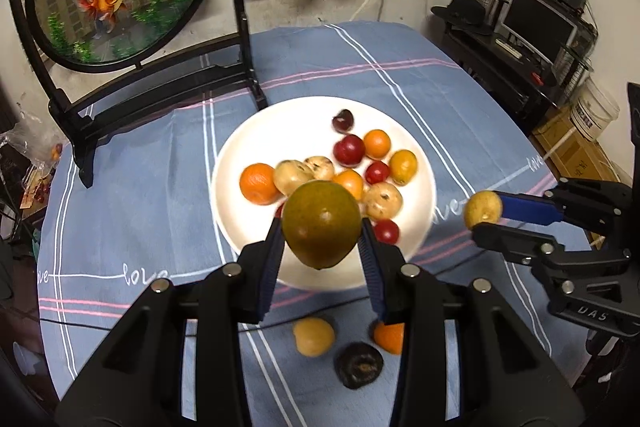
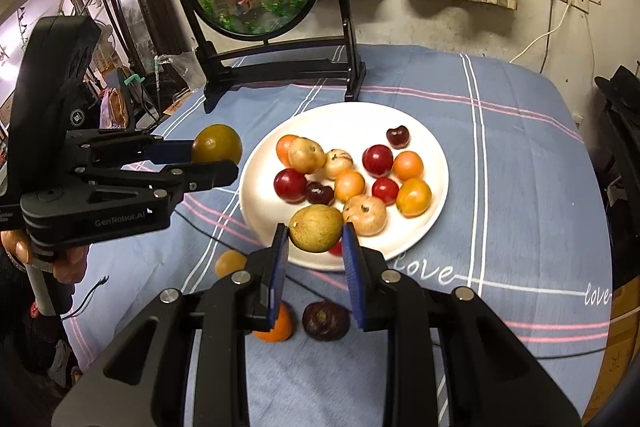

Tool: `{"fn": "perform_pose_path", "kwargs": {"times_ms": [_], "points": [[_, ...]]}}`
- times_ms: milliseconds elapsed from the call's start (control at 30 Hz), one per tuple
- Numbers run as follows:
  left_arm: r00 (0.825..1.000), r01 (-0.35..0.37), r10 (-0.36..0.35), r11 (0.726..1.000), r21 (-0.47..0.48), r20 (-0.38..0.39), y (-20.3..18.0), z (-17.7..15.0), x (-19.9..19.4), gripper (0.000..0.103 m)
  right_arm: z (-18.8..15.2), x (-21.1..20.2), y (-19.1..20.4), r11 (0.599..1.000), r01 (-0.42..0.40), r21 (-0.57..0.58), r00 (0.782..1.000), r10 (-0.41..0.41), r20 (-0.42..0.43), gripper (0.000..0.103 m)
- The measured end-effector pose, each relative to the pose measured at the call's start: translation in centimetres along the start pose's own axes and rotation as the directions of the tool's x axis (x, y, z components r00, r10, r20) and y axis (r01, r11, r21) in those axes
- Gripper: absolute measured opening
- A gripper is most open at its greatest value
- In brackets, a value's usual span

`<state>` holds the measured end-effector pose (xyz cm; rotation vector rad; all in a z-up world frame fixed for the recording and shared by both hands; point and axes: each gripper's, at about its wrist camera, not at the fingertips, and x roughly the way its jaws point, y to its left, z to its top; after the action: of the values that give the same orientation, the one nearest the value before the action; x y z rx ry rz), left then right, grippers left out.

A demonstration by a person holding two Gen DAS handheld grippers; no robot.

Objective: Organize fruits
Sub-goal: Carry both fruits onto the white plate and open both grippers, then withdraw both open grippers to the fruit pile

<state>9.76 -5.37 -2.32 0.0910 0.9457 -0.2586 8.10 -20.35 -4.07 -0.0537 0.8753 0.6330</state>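
On plate [image 2: 424, 227]: 13 fruits | tablecloth [image 2: 500, 187]: 3 fruits | grippers: 2 fruits

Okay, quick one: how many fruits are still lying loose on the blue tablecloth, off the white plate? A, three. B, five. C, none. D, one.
A: in the left wrist view, a yellow-orange fruit, an orange one and a dark purple one lie on the tablecloth in front of the white plate.

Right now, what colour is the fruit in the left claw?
Olive green shading to orange-brown: the round fruit in the left claw, clearest in the left wrist view.
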Motion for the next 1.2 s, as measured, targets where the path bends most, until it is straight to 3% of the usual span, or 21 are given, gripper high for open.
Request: {"fn": "perform_pose_path", "kwargs": {"times_ms": [333,733,800,833,967,1200], "points": [[1.000,-0.015,0.015,0.999,-0.039,-0.008,2.0,4.3,4.0,0.038,4.2,4.3,-1.9,1.000,-0.003,0.003,1.000,0.003,0.005,0.027],[0.995,-0.068,0.067,0.998,-0.013,-0.078,2.7,7.6,11.2,0.039,7.2,11.5,-4.6,1.000,-0.003,0.013,0.998,0.004,-0.064,0.028],[0.994,-0.069,0.067,0.997,-0.020,-0.082,2.9,7.8,11.8,0.053,7.2,12.4,-4.5,1.000,0.017,-0.013,0.996,-0.019,-0.086,0.028],[0.995,-0.075,0.074,0.997,-0.021,-0.065,3.1,7.8,11.7,0.065,7.2,12.6,-4.5,1.000,0.021,-0.019,0.996,-0.022,-0.088,0.029],[0.996,-0.074,0.074,0.997,-0.020,-0.041,3.2,7.9,11.1,0.070,7.1,12.5,-5.0,0.999,0.032,-0.018,0.996,-0.033,-0.082,0.036],[0.996,-0.088,0.087,0.994,-0.058,-0.018,4.6,7.0,7.9,0.069,6.6,8.8,-5.8,0.999,0.016,0.037,0.999,-0.014,-0.041,0.036]]}}
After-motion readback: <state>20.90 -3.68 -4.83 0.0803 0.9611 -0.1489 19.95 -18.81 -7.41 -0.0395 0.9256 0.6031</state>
